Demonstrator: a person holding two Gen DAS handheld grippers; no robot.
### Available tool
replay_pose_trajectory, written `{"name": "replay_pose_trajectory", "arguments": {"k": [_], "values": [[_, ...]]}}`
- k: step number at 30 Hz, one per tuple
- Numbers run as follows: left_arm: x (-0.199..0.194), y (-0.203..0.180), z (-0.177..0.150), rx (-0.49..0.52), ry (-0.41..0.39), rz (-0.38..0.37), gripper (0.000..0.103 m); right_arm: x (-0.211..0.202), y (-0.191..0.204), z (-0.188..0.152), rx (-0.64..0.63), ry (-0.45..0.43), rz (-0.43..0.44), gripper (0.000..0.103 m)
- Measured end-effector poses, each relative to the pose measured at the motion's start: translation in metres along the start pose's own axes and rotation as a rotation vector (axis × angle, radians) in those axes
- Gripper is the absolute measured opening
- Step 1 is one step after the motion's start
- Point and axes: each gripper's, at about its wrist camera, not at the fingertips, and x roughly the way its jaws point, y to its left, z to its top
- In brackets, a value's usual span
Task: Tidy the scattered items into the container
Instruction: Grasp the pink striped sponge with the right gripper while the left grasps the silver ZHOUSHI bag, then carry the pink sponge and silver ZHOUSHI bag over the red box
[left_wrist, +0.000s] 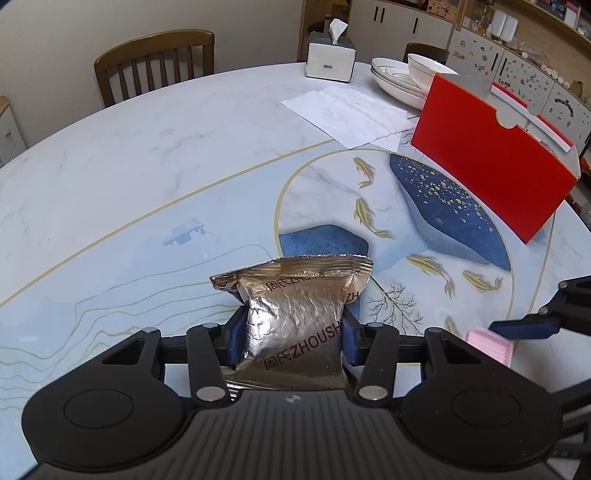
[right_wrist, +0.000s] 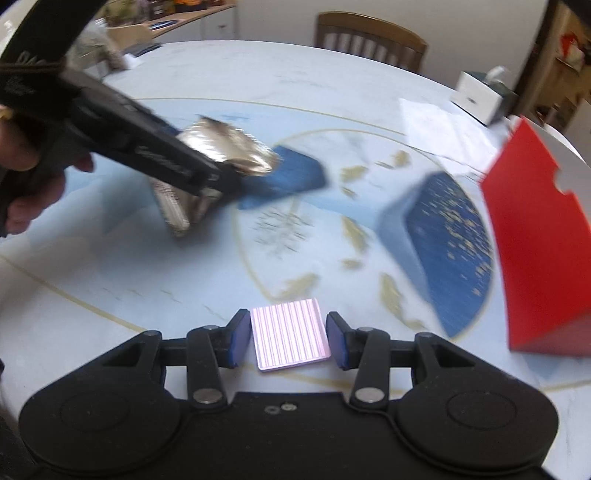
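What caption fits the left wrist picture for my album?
Left tongs squeeze a shiny foil snack packet above the painted table, red box waiting nearby.

Wooden chair (left_wrist: 155, 62), white cabinets (left_wrist: 402, 26)

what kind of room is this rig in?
Likely a home dining room: a round marble-look table with wooden chairs, stacked white bowls and plates, a tissue box, and storage cabinets along the wall.

light: even, soft daylight | left wrist: sharp, edges bowed | right wrist: motion-blurred | shadows: faint
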Motion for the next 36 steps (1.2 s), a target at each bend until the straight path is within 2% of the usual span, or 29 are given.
{"name": "replay_pose_trajectory", "arguments": {"k": [11, 20, 27, 36], "values": [[-0.006, -0.03, -0.006, -0.019, 0.027, -0.021, 0.045, -0.028, -0.054, -0.021, 0.19, -0.026, -0.033, 0.044], [-0.018, -0.076, -0.002, -0.007, 0.03, -0.066, 0.045, -0.058, -0.087, -0.028, 0.265, -0.073, -0.021, 0.044], [-0.027, -0.115, 0.014, 0.025, 0.006, -0.112, 0.045, -0.08, -0.115, -0.034, 0.314, -0.112, -0.011, 0.044], [-0.033, -0.158, 0.042, 0.064, -0.038, -0.156, 0.045, -0.108, -0.158, -0.032, 0.343, -0.183, -0.039, 0.044]]}}
